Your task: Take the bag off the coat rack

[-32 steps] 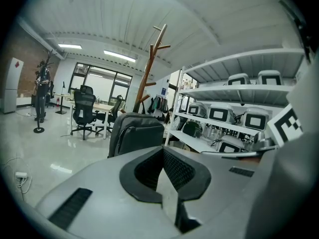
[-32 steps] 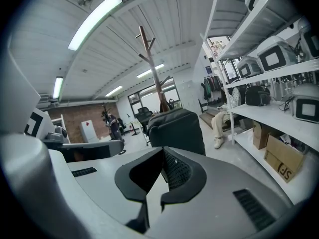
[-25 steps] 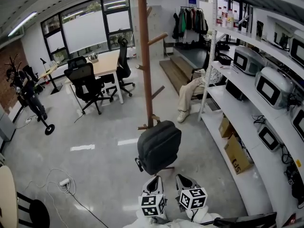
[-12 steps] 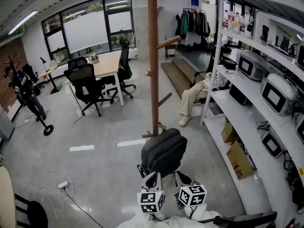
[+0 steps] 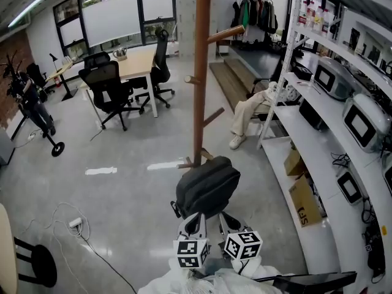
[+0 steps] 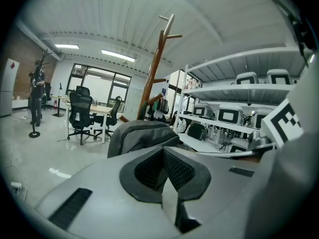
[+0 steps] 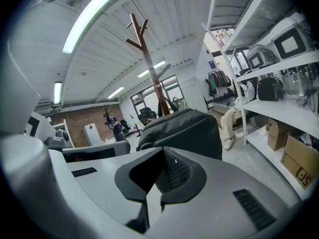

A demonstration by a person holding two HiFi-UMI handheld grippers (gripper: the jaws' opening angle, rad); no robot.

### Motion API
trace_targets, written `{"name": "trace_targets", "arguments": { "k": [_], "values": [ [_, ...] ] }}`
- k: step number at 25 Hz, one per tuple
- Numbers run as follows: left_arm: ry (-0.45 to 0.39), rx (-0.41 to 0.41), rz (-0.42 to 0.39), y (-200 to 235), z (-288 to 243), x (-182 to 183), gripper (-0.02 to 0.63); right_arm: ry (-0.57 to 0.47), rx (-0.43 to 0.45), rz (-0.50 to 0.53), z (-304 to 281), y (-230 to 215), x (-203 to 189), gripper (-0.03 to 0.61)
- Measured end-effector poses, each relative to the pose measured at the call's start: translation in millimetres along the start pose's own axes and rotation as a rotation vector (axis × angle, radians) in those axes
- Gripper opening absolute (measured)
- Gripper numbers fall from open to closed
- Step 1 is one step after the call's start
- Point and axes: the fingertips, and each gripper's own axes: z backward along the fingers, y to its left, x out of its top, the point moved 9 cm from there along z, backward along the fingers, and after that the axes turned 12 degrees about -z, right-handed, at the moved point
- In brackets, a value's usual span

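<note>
Dark grey bag (image 5: 207, 188) is off the wooden coat rack (image 5: 200, 72), held clear of the floor (image 5: 122, 207) just in front of the rack's base. Left gripper (image 5: 195, 218) and right gripper (image 5: 226, 218) both have jaws pinched tight at the bag's near edge, side by side.

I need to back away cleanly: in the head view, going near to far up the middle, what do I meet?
Left gripper and right gripper side by side → bag → coat rack → clothes rail at the back.
</note>
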Motion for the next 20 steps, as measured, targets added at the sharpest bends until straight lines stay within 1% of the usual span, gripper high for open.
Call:
{"name": "trace_targets", "arguments": {
  "k": [4, 10, 13, 16, 18, 19, 20],
  "values": [
    [-0.007, 0.013, 0.015, -1, -3, 5, 0.003, -0.010, 0.017, 0.023, -1, -8, 12, 0.011],
    [-0.002, 0.015, 0.000, -5, -12, 7, 0.002, -0.030, -0.014, 0.045, -10, -49, 44, 0.012],
    [0.003, 0.018, -0.001, -7, -16, 8, 0.003, -0.024, -0.011, 0.089, -18, -62, 61, 0.014],
    [-0.002, 0.019, -0.014, -9, -20, 14, 0.003, -0.013, 0.000, 0.146, -28, -66, 73, 0.014],
    [-0.003, 0.024, -0.019, -10, -24, 16, 0.003, -0.006, 0.010, 0.166, -34, -69, 78, 0.015],
    [-0.005, 0.027, -0.021, -10, -26, 17, 0.003, -0.001, 0.017, 0.171, -38, -71, 80, 0.023],
    [-0.008, 0.030, -0.024, -10, -28, 19, 0.003, 0.005, 0.025, 0.176, -42, -72, 82, 0.063]
  ]
}}
